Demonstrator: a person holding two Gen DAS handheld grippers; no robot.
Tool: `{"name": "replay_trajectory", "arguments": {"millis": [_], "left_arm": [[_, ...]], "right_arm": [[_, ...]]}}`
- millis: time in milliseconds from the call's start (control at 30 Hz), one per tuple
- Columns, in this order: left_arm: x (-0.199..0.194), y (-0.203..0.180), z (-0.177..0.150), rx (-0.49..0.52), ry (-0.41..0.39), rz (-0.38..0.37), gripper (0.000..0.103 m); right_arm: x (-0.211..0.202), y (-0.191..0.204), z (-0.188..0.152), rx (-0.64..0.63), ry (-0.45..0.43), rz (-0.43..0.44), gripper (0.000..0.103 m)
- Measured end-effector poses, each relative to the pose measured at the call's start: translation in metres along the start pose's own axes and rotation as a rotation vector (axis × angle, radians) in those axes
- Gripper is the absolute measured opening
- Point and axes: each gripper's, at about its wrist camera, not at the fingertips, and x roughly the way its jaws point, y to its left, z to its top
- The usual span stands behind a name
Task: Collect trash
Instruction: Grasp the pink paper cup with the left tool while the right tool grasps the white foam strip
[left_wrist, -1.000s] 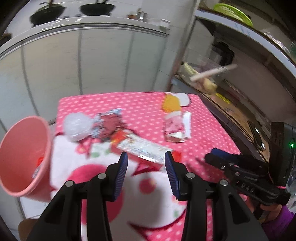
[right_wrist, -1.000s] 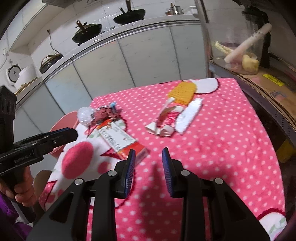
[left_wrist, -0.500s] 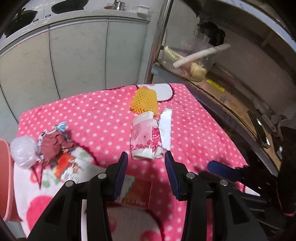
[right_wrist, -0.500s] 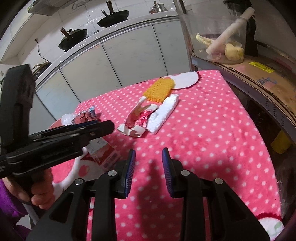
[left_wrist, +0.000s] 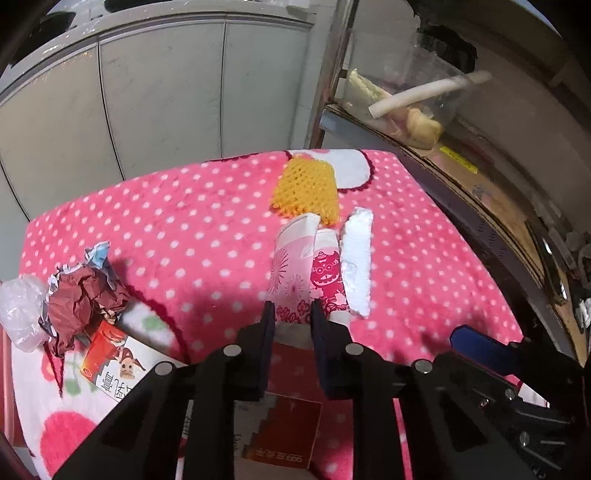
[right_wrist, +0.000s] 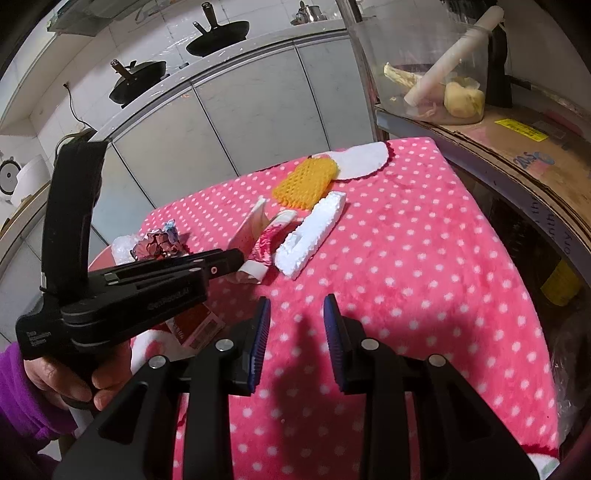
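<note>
A flattened pink paper cup (left_wrist: 303, 266) lies on the pink dotted cloth (left_wrist: 192, 229). My left gripper (left_wrist: 291, 315) is open, its fingertips around the cup's near rim; the right wrist view shows its tip (right_wrist: 236, 258) at the cup (right_wrist: 266, 243). A white foam strip (left_wrist: 356, 266) lies right of the cup, a yellow foam net (left_wrist: 306, 190) behind it. Crumpled dark red wrapper (left_wrist: 79, 302), clear plastic ball (left_wrist: 20, 299) and a flat printed carton (left_wrist: 122, 365) lie at the left. My right gripper (right_wrist: 297, 332) is open and empty over bare cloth.
A shelf (right_wrist: 498, 147) with a clear container (right_wrist: 436, 85) stands right of the table. White cabinets (left_wrist: 166, 85) lie behind, with pans (right_wrist: 218, 37) on the counter. The right gripper's tip (left_wrist: 480, 349) shows low right in the left wrist view.
My left gripper has swung right from the carton and moved forward to the paper cup, its fingers closing in to straddle the rim. The pink bin has left its view. The right gripper barely moved.
</note>
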Motion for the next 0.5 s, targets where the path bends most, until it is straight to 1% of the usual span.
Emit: {"name": "replay_trajectory", "arguments": {"millis": [33, 100, 333, 500], "left_arm": [[-0.001, 0.001, 0.000, -0.001, -0.006, 0.001, 0.013], [-0.007, 0.003, 0.001, 0.001, -0.026, 0.007, 0.010], [-0.037, 0.014, 0.001, -0.023, -0.085, -0.029, 0.010], [-0.063, 0.033, -0.005, -0.077, -0.126, -0.032, 0.010]], "right_arm": [[0.001, 0.000, 0.001, 0.002, 0.001, 0.002, 0.030], [0.005, 0.000, 0.005, 0.008, 0.002, 0.006, 0.030], [0.023, 0.004, 0.023, 0.029, 0.009, 0.011, 0.030], [0.044, 0.010, 0.036, 0.065, 0.025, -0.029, 0.030]]}}
